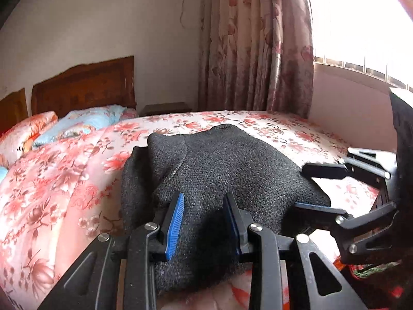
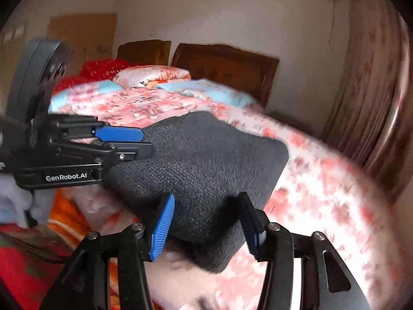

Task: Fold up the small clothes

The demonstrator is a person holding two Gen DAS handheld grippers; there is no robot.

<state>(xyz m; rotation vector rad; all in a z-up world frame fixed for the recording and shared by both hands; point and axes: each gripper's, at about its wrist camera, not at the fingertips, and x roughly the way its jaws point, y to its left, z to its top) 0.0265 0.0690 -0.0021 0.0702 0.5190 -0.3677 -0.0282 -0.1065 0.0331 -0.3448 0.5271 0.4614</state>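
Observation:
A dark grey knitted sweater lies partly folded on the floral bed cover. My left gripper is at its near edge, the blue pads narrowly set with bunched knit pinched between them. From the right wrist view the left gripper bites the sweater at its left edge. My right gripper stands wide open astride the near right corner, and its pads do not press the cloth. In the left wrist view the right gripper reaches in from the right at the sweater's right edge.
Pillows and a wooden headboard are at the far left of the bed. A flowered curtain and a bright window stand behind it. Red and orange cloth lies beside the bed's near edge.

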